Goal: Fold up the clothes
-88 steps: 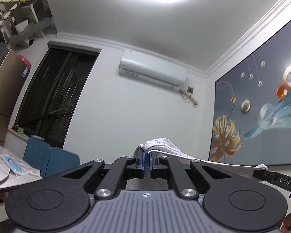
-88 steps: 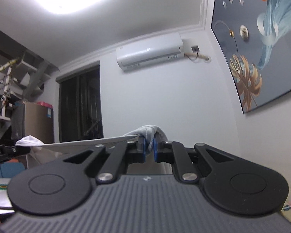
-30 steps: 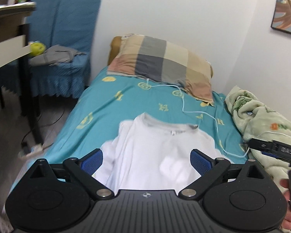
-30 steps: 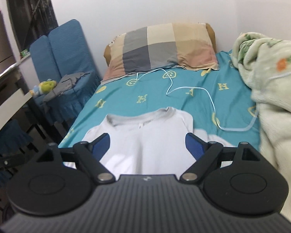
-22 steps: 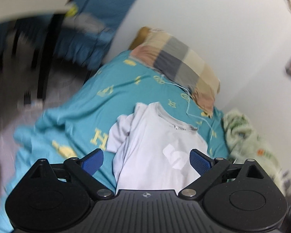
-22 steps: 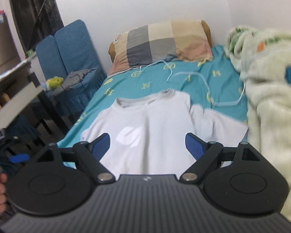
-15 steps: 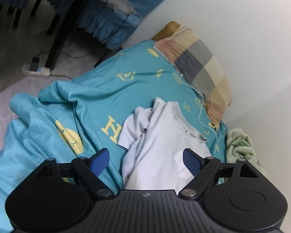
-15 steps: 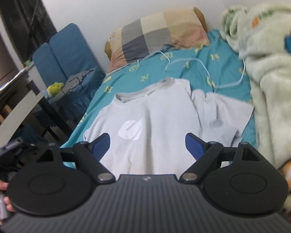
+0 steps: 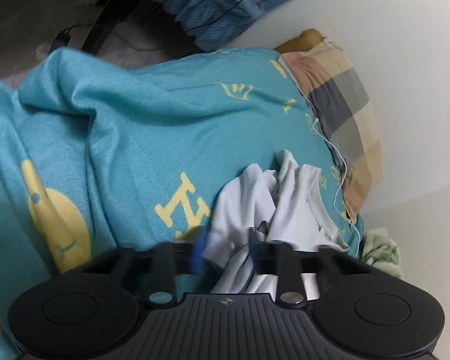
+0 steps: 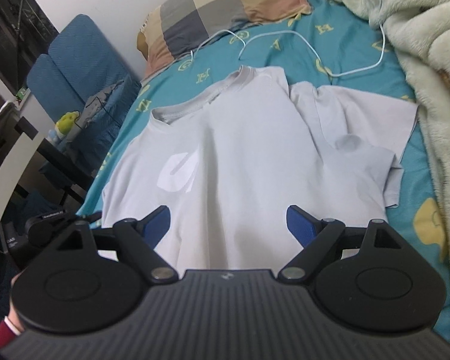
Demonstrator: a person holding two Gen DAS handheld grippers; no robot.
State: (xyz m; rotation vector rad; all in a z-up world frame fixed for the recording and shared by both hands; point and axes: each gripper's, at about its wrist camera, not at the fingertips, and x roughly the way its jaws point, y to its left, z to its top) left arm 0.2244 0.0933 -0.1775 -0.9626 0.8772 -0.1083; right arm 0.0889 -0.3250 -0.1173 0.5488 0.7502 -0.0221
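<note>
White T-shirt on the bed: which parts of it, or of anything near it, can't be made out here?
- White T-shirt hem: right wrist view, hidden behind the right gripper's body.
- Left gripper fingertips: left wrist view, motion-blurred over bunched cloth.
- White cable ends: right wrist view, one leaves the top edge by the green blanket; the other is too thin to follow near the checked pillow.

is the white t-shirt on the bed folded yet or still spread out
Mostly spread. The white cotton t-shirt lies front-up on the teal patterned bedsheet, collar toward the checked pillow; only one sleeve is rumpled, bunched at the left gripper.
</note>
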